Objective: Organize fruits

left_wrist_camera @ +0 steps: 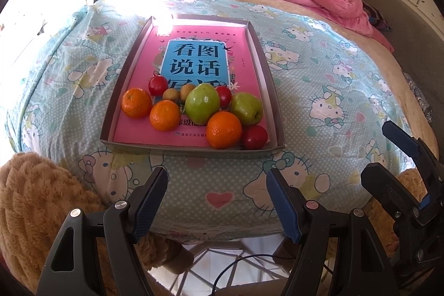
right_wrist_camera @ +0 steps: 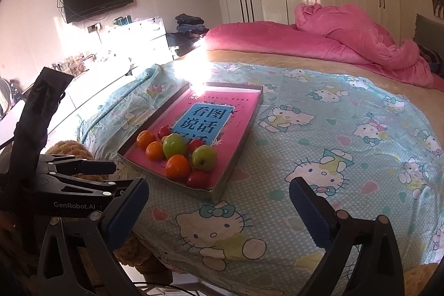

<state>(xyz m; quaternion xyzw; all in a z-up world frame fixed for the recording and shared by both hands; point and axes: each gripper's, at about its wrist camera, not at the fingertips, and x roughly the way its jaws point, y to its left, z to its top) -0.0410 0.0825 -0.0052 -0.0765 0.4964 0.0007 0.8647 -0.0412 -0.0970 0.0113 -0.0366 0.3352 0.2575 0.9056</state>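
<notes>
Left claw (left_wrist_camera: pixel 216 201) apart, empty, tilted down before fruit tray (left_wrist_camera: pixel 191 147); right claw (right_wrist_camera: pixel 219 208) wide apart, empty.

The pink book (left_wrist_camera: pixel 194 57) reads "看图说话"; the left gripper (right_wrist_camera: pixel 111 174) body reads "GenRobot.AI"

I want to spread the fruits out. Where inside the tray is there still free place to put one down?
The far half of the tray, over the book cover beyond the small red fruit, is bare. The near left corner beside the left orange is also free. The near right corner is crowded with oranges, green apples and red fruits.
</notes>
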